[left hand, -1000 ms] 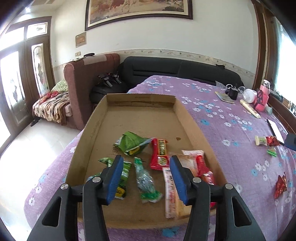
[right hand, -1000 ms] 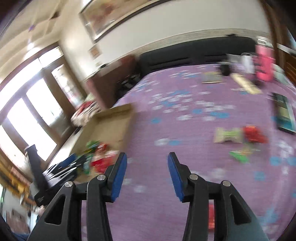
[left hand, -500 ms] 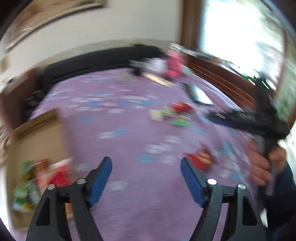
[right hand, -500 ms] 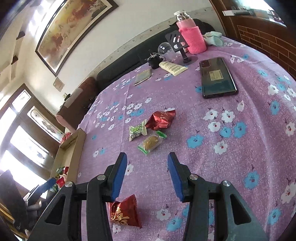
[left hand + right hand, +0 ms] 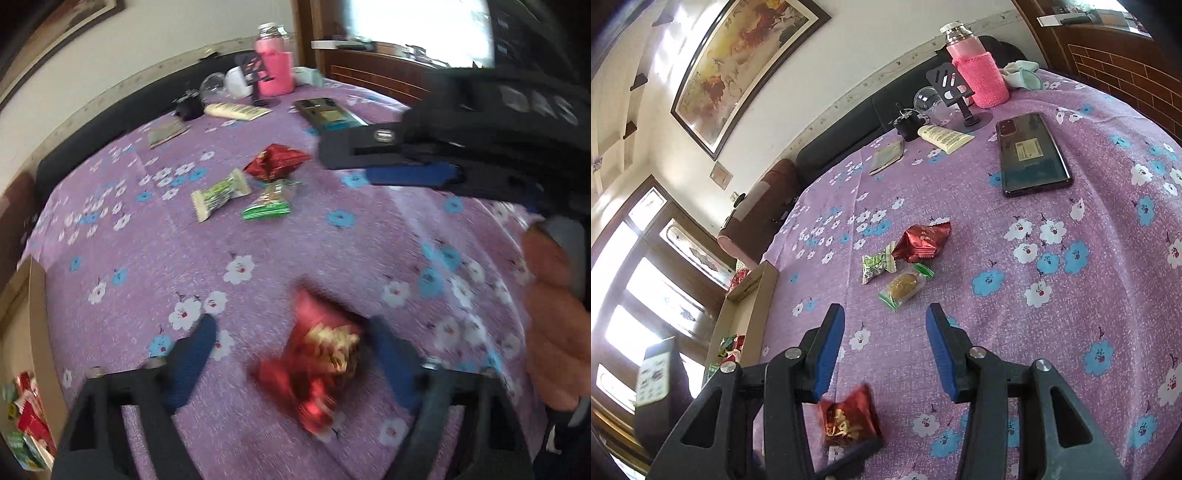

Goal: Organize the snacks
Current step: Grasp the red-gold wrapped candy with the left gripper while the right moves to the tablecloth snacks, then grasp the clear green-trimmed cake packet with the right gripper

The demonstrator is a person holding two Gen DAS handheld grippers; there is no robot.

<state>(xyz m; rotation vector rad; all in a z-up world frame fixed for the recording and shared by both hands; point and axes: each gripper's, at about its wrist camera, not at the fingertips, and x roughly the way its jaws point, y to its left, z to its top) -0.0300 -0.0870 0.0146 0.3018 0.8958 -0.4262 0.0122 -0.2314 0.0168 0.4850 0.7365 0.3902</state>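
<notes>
Now my left tongs (image 5: 291, 354) are closing around the red snack packet (image 5: 317, 365) on the purple bench (image 5: 258, 236), pads not yet pressing it. Beyond that packet, my right tongs (image 5: 885, 347) hang spread and empty short of three more snacks (image 5: 905, 258).

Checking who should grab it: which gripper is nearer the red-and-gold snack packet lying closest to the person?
Left. The left gripper straddles the red-and-gold packet, its jaws closing around it. The right gripper hovers empty farther up the cloth, the packet behind its fingertips.
</notes>
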